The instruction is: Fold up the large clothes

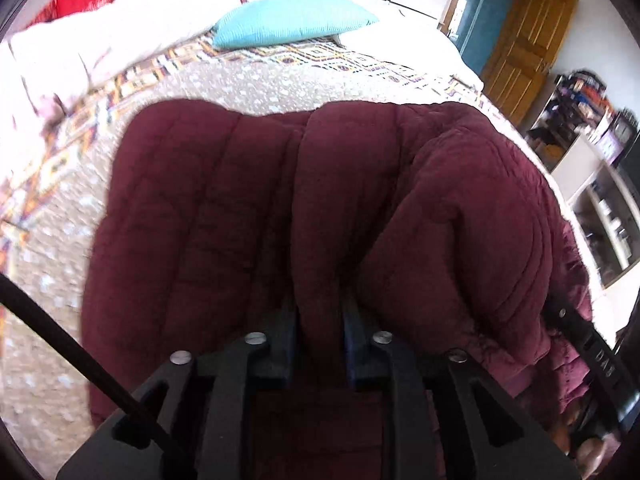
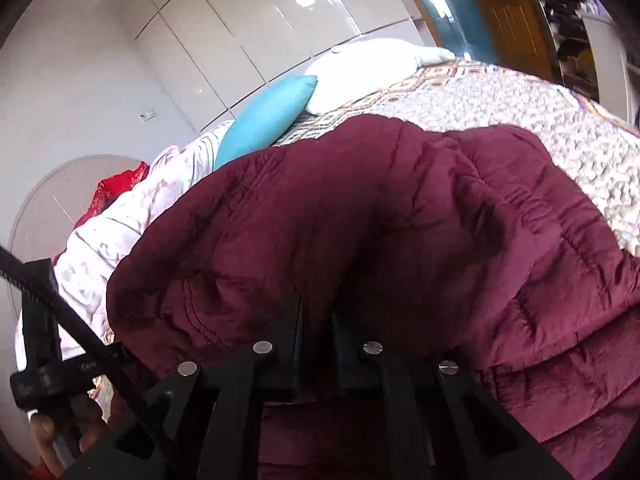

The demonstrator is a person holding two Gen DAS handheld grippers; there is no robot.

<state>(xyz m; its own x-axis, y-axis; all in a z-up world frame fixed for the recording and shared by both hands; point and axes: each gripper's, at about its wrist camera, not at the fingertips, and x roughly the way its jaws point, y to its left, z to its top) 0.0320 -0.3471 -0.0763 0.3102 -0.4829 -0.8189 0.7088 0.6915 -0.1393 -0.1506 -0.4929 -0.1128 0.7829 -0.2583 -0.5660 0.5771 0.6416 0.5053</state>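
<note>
Both your left gripper and right gripper have their fingers pinched on the near edge of the maroon quilted jacket on the bed; carry both level toward the far hem, keeping the fold square.

1. The quilted maroon jacket is a large padded garment with stitched channels running along its panels
2. It lies on the patterned bedspread, bunched into thick puffy folds rather than flat
3. In the left wrist view, a central fold of it rises toward the camera, with a rounded, ribbed bulge heaped to the right
4. In the right wrist view, the jacket humps up high, its gathered, elastic-looking edge trailing down on the right
5. Its near edge is lifted and creased
</note>
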